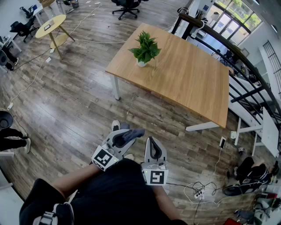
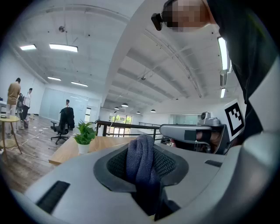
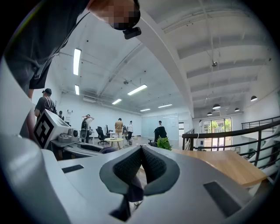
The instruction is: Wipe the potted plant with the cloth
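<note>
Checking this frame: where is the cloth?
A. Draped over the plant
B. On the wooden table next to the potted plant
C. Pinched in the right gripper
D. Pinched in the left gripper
D: the dark cloth is pinched between the jaws of the left gripper, while the right gripper is shut with nothing in it.

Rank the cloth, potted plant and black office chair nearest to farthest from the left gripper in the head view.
1. Cloth, held by the left gripper.
2. Potted plant, on the wooden table.
3. Black office chair, beyond the table.
</note>
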Motion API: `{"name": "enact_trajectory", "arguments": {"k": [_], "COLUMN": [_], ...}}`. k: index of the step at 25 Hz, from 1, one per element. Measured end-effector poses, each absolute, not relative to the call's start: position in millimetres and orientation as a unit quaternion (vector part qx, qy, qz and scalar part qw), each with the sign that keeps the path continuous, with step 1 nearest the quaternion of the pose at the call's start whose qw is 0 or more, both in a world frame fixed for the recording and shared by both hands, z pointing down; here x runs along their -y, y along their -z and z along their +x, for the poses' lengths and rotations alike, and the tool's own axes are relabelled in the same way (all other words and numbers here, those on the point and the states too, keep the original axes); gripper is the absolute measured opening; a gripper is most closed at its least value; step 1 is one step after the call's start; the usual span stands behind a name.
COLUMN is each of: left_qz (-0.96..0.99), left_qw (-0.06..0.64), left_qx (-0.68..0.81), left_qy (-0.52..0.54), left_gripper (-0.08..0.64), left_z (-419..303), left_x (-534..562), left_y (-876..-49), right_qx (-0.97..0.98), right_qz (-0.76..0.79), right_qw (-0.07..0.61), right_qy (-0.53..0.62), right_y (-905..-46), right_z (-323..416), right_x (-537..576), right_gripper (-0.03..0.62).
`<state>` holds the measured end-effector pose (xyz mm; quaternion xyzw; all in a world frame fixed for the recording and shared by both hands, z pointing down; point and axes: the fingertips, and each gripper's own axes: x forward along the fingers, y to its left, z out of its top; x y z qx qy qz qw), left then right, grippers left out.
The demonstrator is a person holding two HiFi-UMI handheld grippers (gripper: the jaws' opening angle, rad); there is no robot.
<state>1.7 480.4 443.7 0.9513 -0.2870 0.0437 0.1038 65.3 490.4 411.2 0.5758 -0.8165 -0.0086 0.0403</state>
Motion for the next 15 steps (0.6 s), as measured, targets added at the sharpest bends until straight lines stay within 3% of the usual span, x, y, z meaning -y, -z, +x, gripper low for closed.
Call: {"name": "enact_trajectory", "arguments": {"k": [10, 15], "left_qz": [0.950, 0.950], "left_qw": [0.084, 0.073], "left_qx": [0.299, 0.301], "left_qy": [-0.041, -0.032], "left_gripper": [0.129, 0.129], "left_z": [-2.9, -1.4], "left_x": [-462.1, -456.9], "left_y": [-439.7, -431.6], "right_qx": [0.813, 0.797], "right_qz": [0.580, 0.601], "right_qw": [0.047, 0.040], "right_qy": [0.015, -0.040], "right_y": [-412.6, -418.1], "right_z": [69.4, 78.9], "right_x": [-474.0, -470.3], "right_gripper": [0.017, 0.017]}}
